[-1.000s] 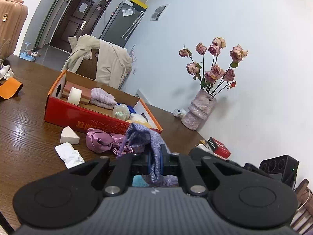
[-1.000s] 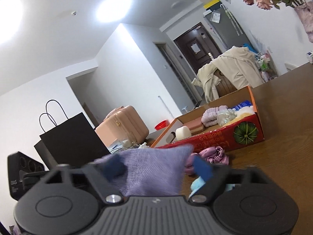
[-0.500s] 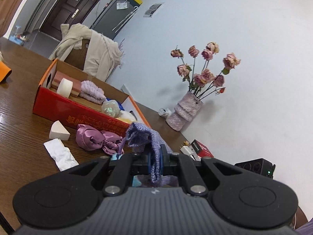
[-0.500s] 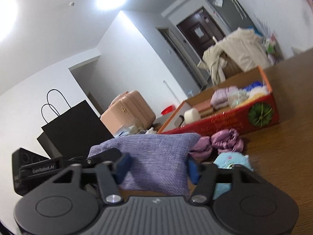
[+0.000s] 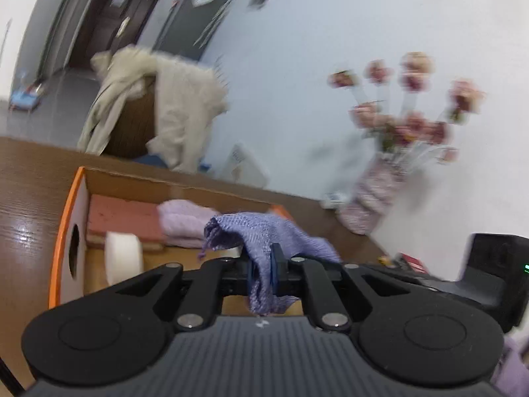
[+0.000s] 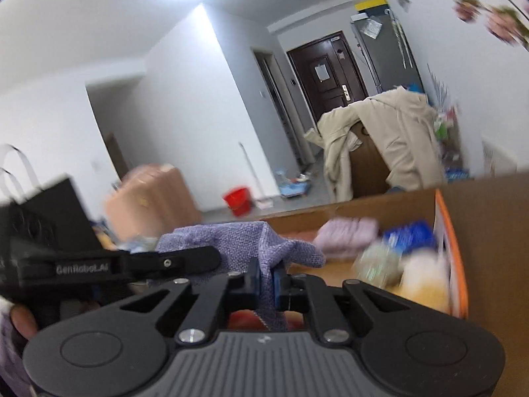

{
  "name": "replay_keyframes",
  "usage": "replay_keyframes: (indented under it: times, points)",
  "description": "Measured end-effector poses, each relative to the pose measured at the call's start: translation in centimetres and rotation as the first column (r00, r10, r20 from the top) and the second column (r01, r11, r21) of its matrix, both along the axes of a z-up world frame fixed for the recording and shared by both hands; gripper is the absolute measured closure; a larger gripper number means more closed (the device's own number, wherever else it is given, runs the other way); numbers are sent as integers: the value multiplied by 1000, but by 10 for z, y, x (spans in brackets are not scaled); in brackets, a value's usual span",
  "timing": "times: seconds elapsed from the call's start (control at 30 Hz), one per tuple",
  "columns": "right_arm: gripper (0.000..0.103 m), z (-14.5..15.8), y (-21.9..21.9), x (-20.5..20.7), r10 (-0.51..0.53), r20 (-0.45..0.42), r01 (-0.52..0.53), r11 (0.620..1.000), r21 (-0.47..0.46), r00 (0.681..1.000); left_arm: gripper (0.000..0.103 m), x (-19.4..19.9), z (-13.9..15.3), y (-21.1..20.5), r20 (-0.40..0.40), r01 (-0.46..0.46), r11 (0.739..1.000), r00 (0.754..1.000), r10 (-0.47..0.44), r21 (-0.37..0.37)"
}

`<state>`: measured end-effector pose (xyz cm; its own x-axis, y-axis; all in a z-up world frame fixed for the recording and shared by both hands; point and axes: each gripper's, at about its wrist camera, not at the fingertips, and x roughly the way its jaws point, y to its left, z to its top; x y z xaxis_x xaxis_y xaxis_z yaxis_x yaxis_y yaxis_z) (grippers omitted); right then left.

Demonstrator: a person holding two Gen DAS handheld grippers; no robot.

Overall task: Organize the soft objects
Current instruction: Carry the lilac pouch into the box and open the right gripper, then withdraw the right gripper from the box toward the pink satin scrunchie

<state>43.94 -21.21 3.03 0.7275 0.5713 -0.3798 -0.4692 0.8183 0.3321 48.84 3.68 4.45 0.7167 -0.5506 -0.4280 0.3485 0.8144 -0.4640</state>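
The purple cloth [image 5: 264, 231] stretches sideways over the box [image 5: 66, 228] — left hand-held gripper [image 5: 263, 269] and right hand-held gripper [image 6: 266, 279], just closed, each pinch an end

beige coat [image 5: 172, 99] on chair | flower vase [image 5: 373, 195] | red bucket [image 6: 237, 200] | dark door [image 6: 327, 76]

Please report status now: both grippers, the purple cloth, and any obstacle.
Left gripper and right gripper both shut on purple cloth. Cloth above open box. No obstacle seen.
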Motion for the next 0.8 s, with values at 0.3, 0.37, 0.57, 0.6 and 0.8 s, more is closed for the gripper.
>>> replay_keyframes:
  times: [0.3, 0.37, 0.57, 0.6, 0.8]
  points:
    - [92, -53, 50, 147, -132, -233, 41, 933, -359, 963, 46, 78, -49, -1, -97, -131, 982, 985, 145, 137]
    - [85, -61, 51, 147, -151, -236, 54, 925, -375, 960, 40, 70, -43, 0, -58, -131, 982, 988, 140, 139]
    - [62, -49, 50, 139, -89, -236, 2, 938, -347, 968, 30, 45, -1, -4, 45, -127, 978, 992, 121, 167]
    - [60, -40, 48, 135, -97, -212, 17, 936, -351, 972, 26, 37, 9, -3, 63, -138, 974, 990, 129, 178]
    - [47, 22, 24, 95, -98, -74, 69, 942, -330, 992, 21, -13, 52, 8, 148, -176, 960, 978, 146, 219]
